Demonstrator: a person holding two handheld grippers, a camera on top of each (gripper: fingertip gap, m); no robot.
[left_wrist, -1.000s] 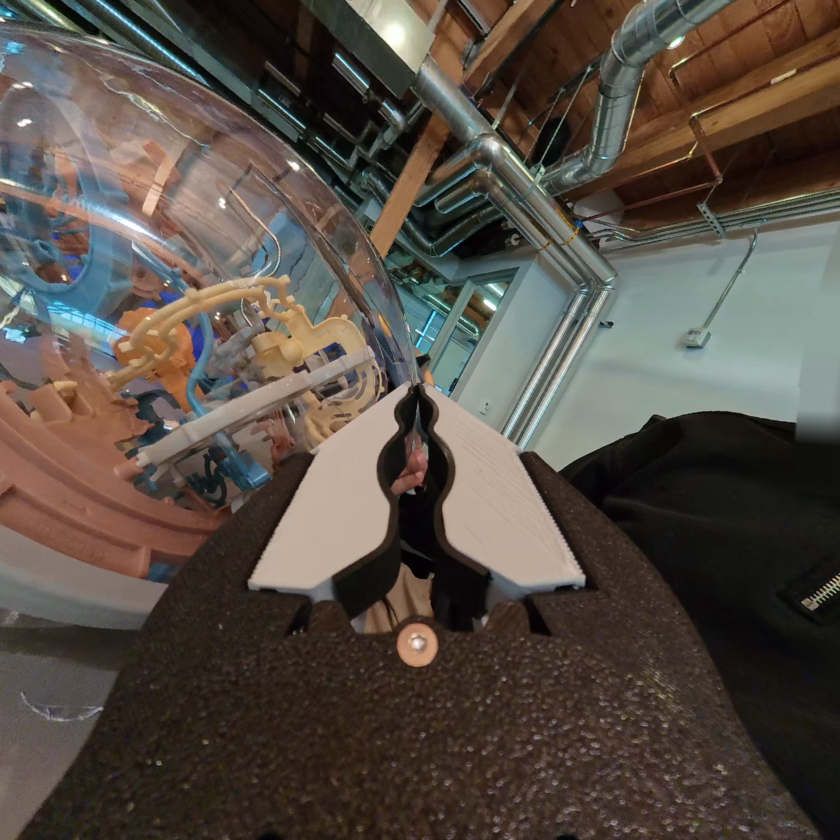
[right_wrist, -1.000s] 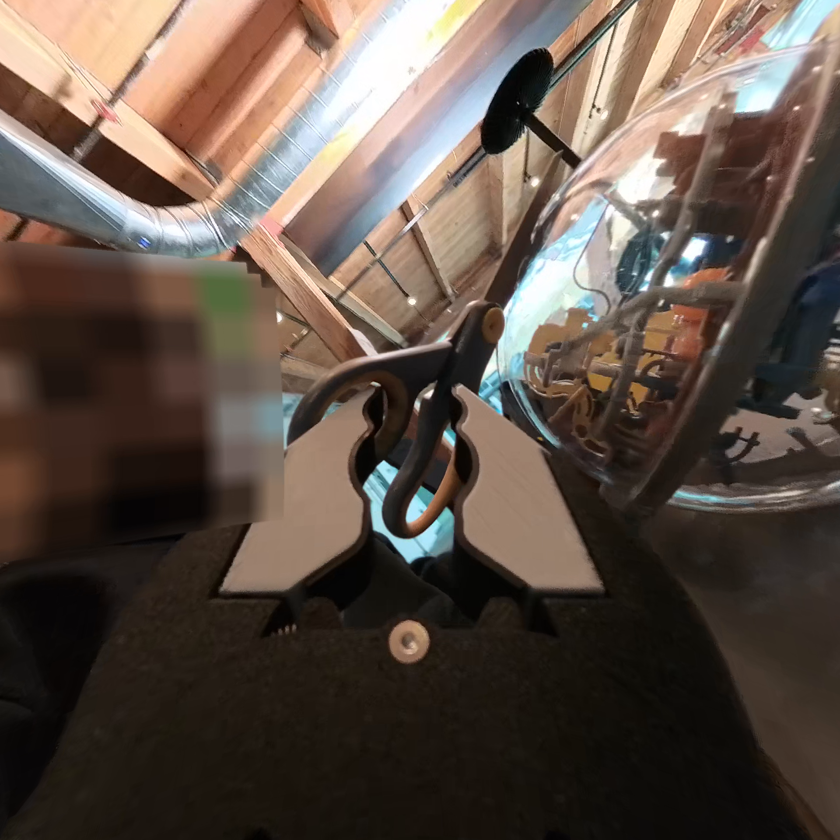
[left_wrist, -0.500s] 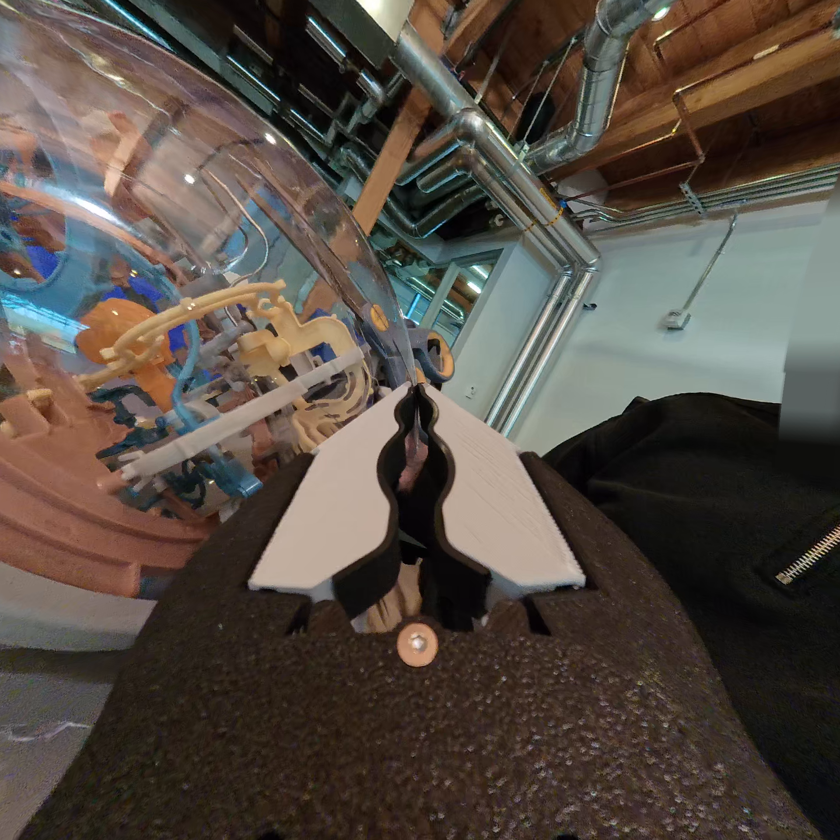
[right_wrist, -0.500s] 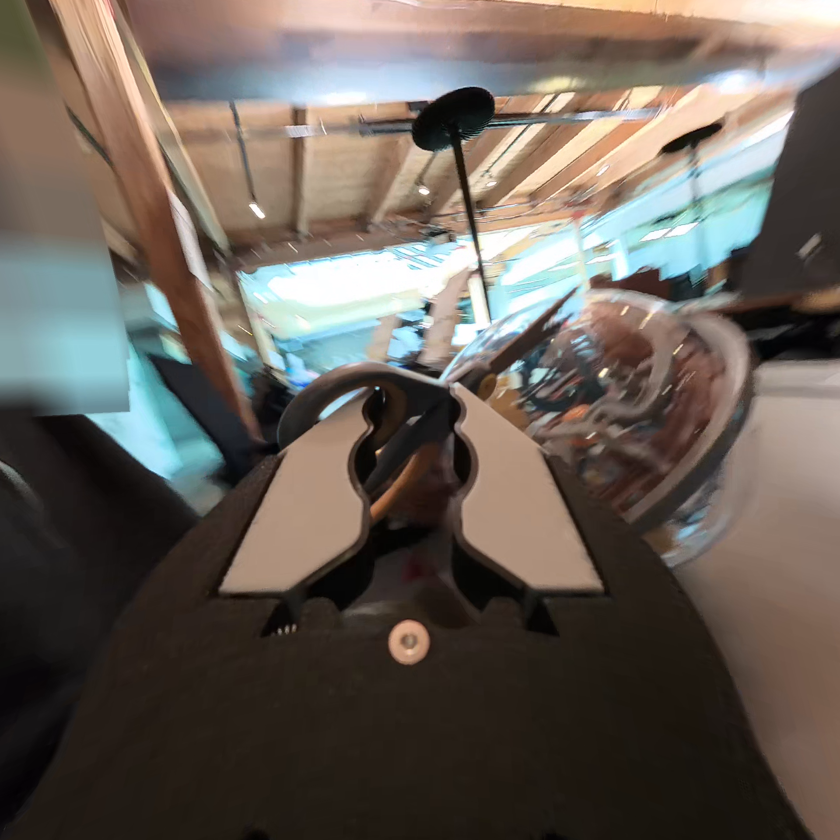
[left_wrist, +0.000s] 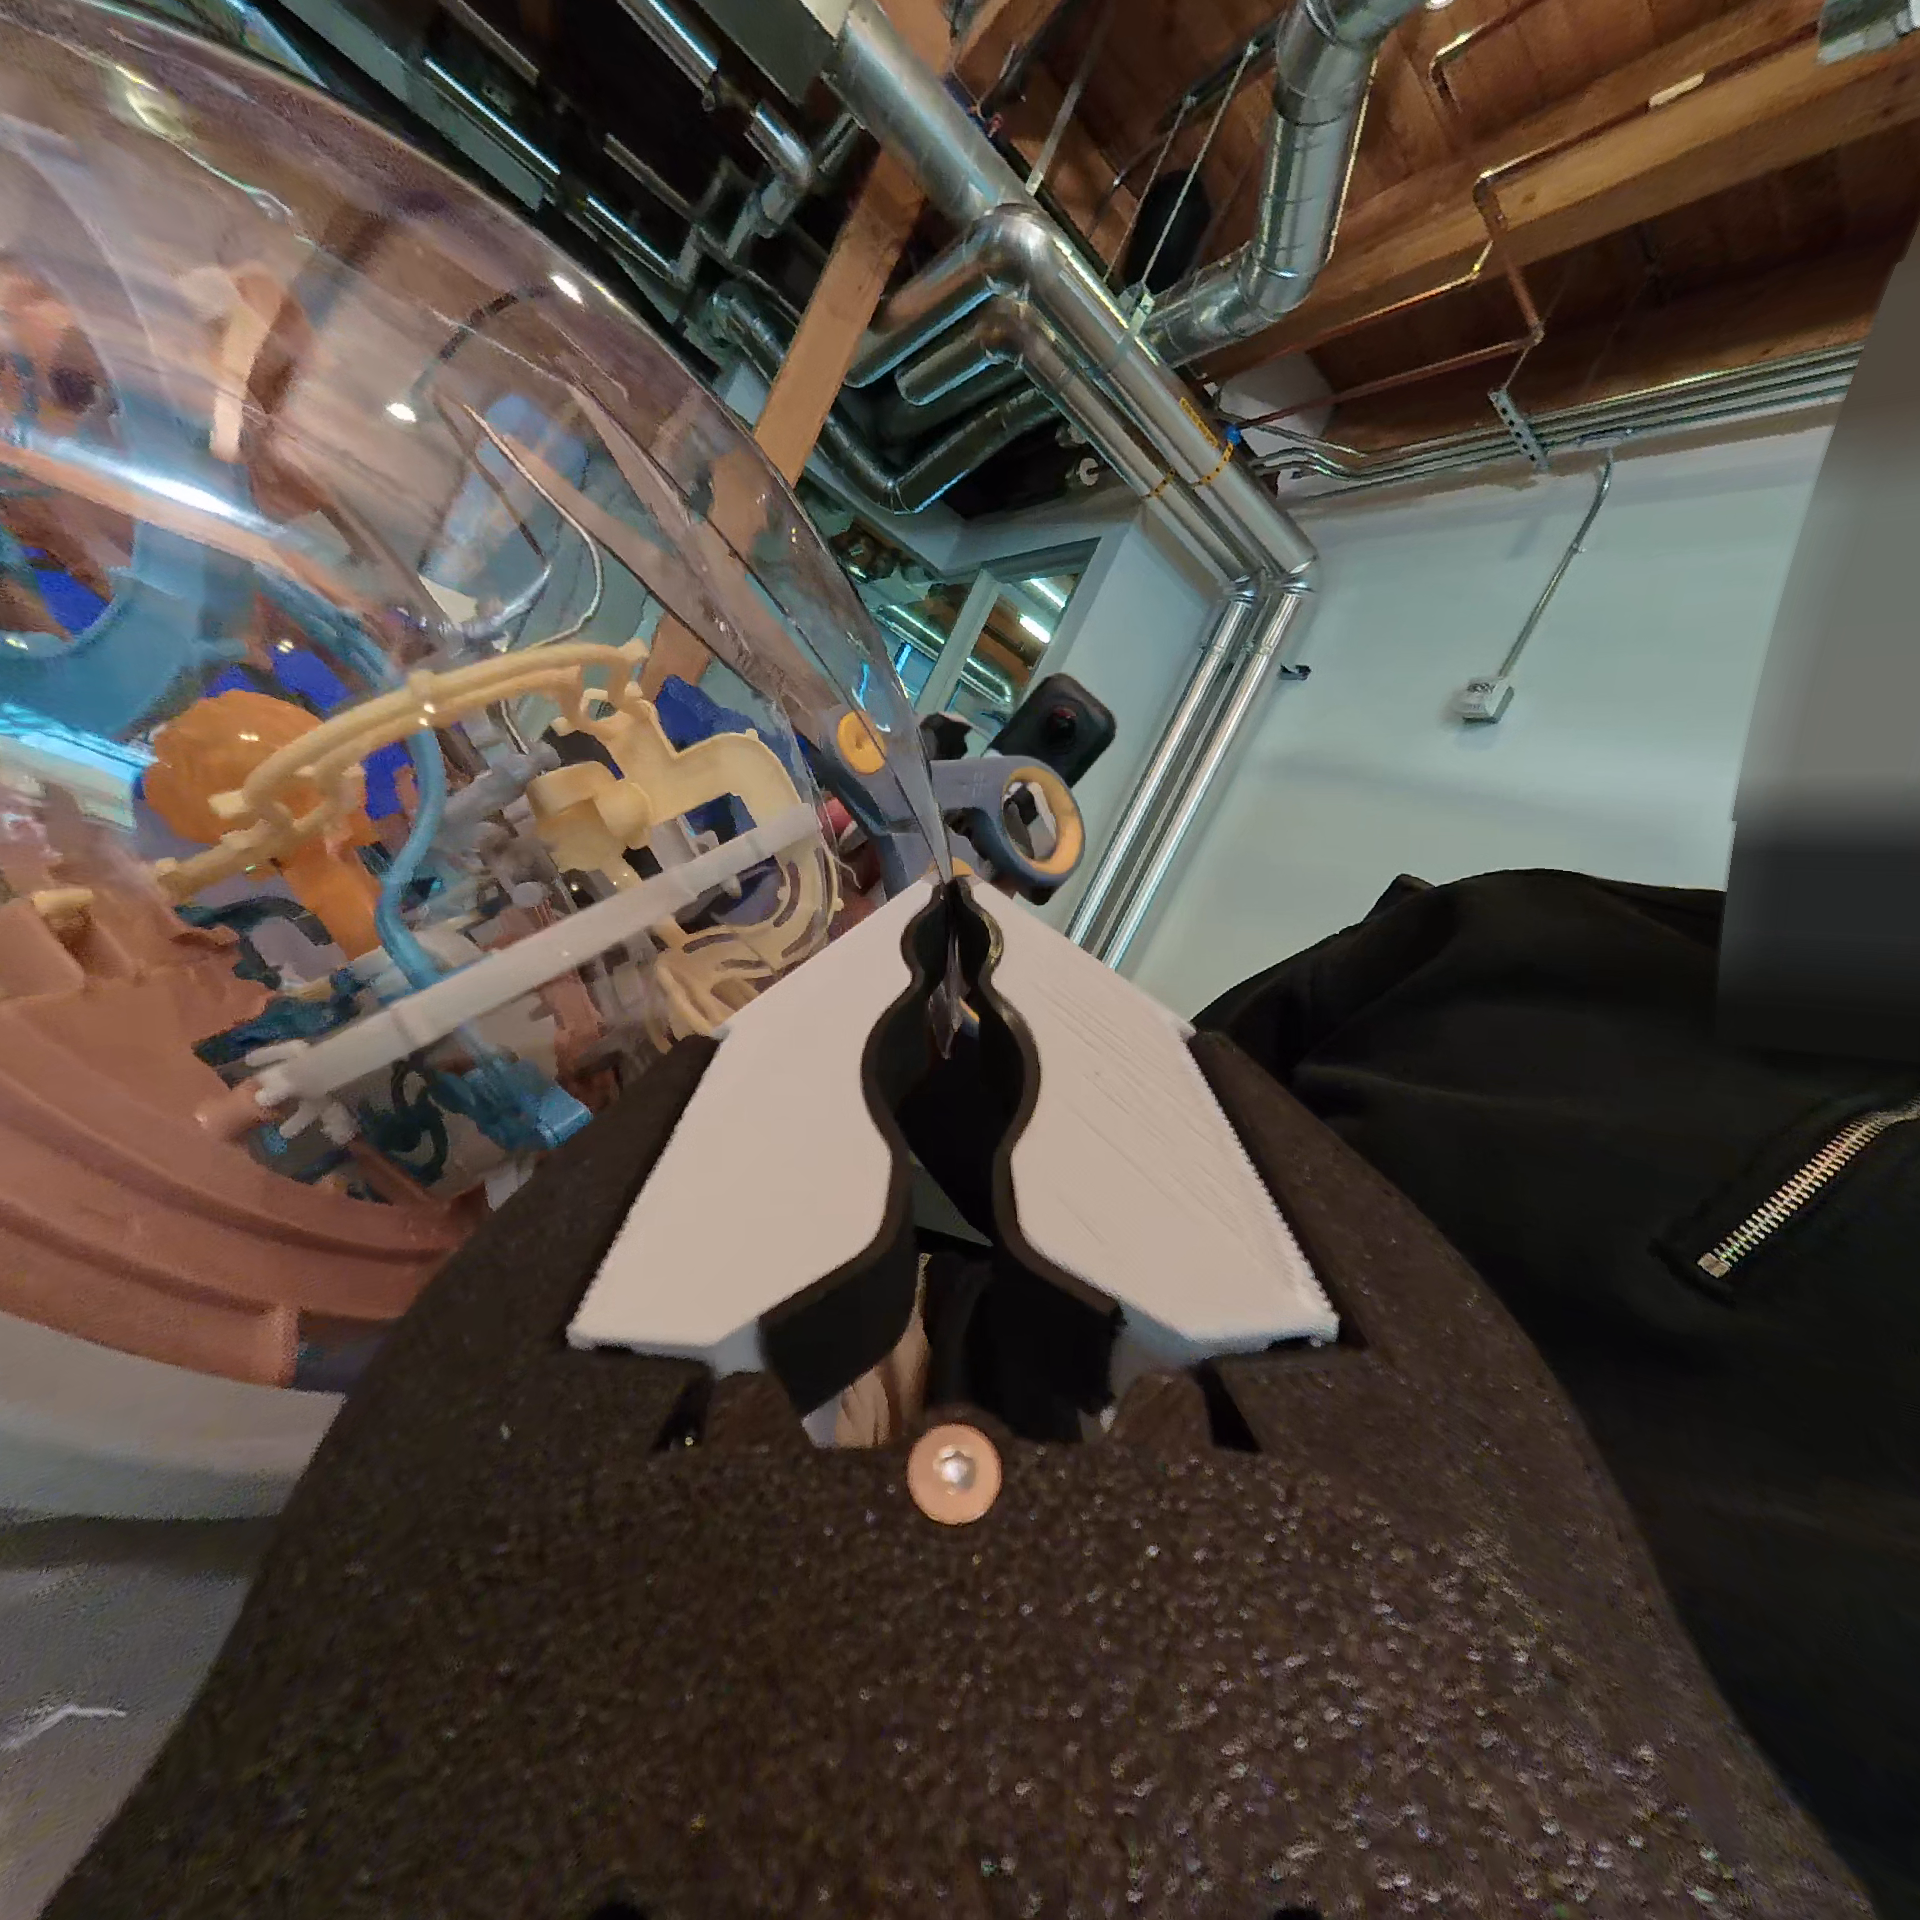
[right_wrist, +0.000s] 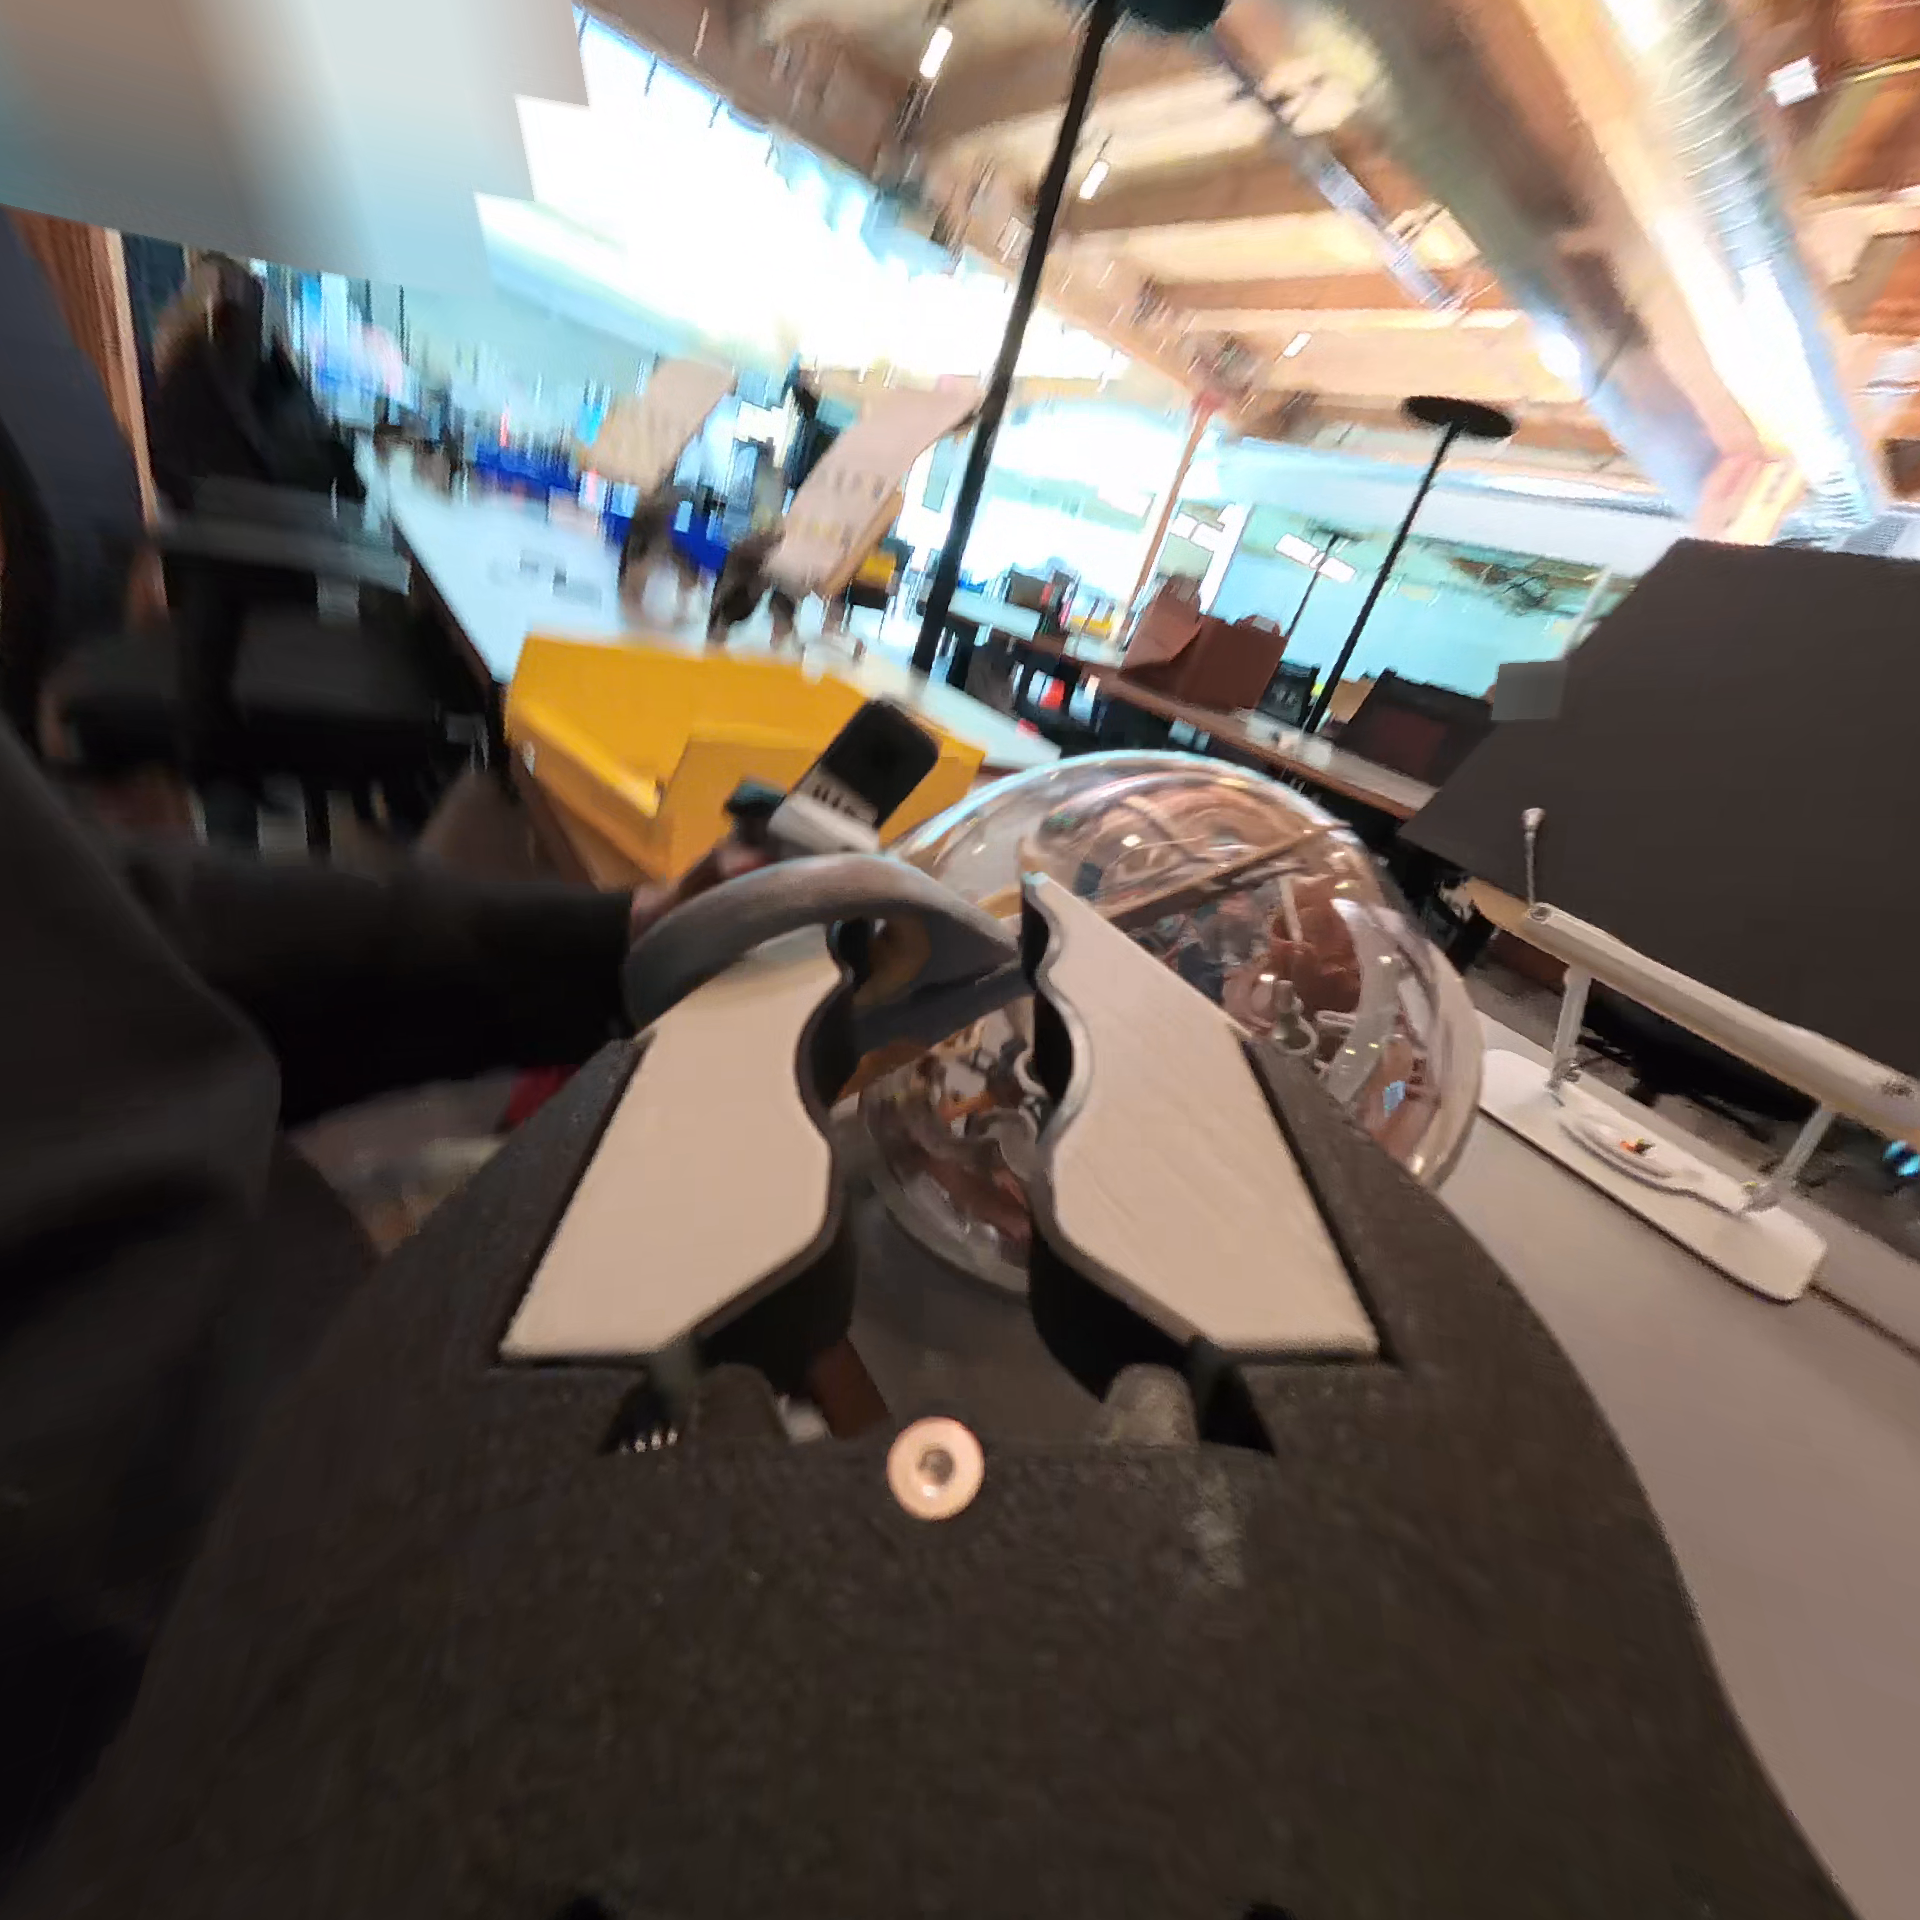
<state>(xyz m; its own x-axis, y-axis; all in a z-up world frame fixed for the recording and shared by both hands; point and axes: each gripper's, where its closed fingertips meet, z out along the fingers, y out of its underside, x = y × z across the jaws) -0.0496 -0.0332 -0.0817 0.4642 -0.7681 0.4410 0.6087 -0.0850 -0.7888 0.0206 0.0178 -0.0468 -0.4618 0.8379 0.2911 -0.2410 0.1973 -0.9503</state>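
Note:
A clear plastic sphere (left_wrist: 343, 644) with a coloured maze inside fills the left of the left wrist view. It also shows in the right wrist view (right_wrist: 1195, 997), resting on a grey table (right_wrist: 1683, 1475). My left gripper (left_wrist: 951, 904) is shut on a thin clear plastic edge beside the sphere. My right gripper (right_wrist: 935, 920) is shut on grey scissors with yellow-lined handles (right_wrist: 831, 914); one handle loop curves around the left finger. In the left wrist view the scissors (left_wrist: 1023, 831) sit just beyond my left fingertips, against the clear plastic.
A person's black jacket (left_wrist: 1558, 1143) is close on the right, and a black sleeve (right_wrist: 364, 956) reaches in from the left. A yellow bin (right_wrist: 707, 748) stands behind the sphere. A white lamp on a flat base (right_wrist: 1662, 1039) and a black panel (right_wrist: 1714, 790) are at the right. Across from one pair of fingers to the other is roughly 10 cm.
The right wrist view swung down from the ceiling to the table and room. The scissors came into the left wrist view by the sphere. My left gripper stayed shut in place.

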